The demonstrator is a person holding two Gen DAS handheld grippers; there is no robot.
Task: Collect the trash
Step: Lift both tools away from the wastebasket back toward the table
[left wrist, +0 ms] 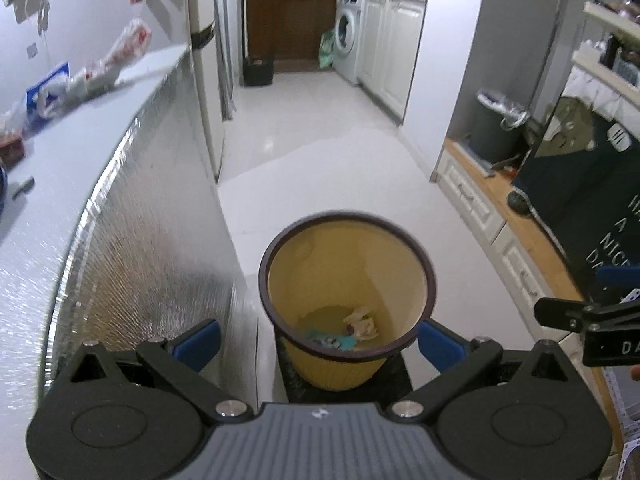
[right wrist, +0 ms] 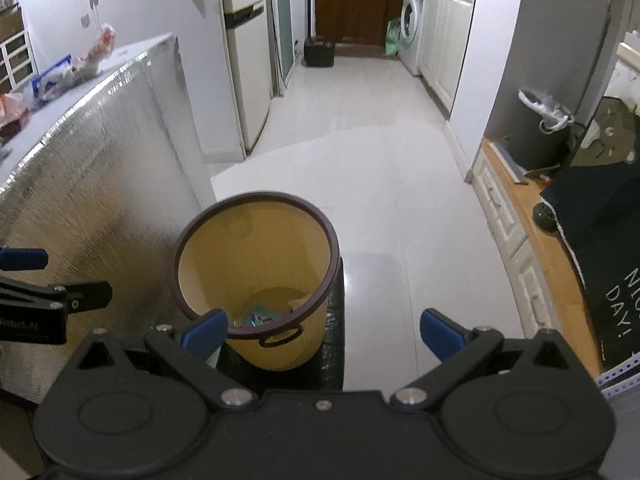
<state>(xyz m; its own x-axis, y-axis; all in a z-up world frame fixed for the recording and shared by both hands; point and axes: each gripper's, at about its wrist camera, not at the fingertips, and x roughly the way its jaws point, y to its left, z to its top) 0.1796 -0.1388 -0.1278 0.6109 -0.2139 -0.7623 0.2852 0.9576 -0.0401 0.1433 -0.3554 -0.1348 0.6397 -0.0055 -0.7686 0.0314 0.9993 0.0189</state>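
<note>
- The left gripper (left wrist: 318, 338) is spread wide with nothing between its 2 blue fingers (left wrist: 199, 343); the yellow wastebasket (left wrist: 346, 300) sits in the gap between them, seen from above.
- The right gripper (right wrist: 324, 334) is likewise released and empty, its blue fingers (right wrist: 205, 330) well apart, with the wastebasket (right wrist: 256, 280) toward its left finger.
- The wastebasket has a dark brown rim and stands on a dark stand (left wrist: 384, 376) on the white tiled floor (left wrist: 320, 128), just beside a silver foil-covered cabinet (left wrist: 132, 248).
- Inside the wastebasket lies the trash (left wrist: 362, 322): a crumpled pale paper and some teal scraps at the bottom.
- The tabletop (left wrist: 60, 128) over the foil cabinet carries plastic bags (left wrist: 92, 76) and packets, blurred.
- Across the floor stand a refrigerator (right wrist: 244, 60), a washing machine (right wrist: 412, 28) and white cupboards.
- On the right, a wooden ledge (right wrist: 516, 200) holds a grey bin (right wrist: 536, 132) lined with a white bag, and a dark printed cloth (right wrist: 612, 248).
- Each gripper appears at the edge of the other's view.
</note>
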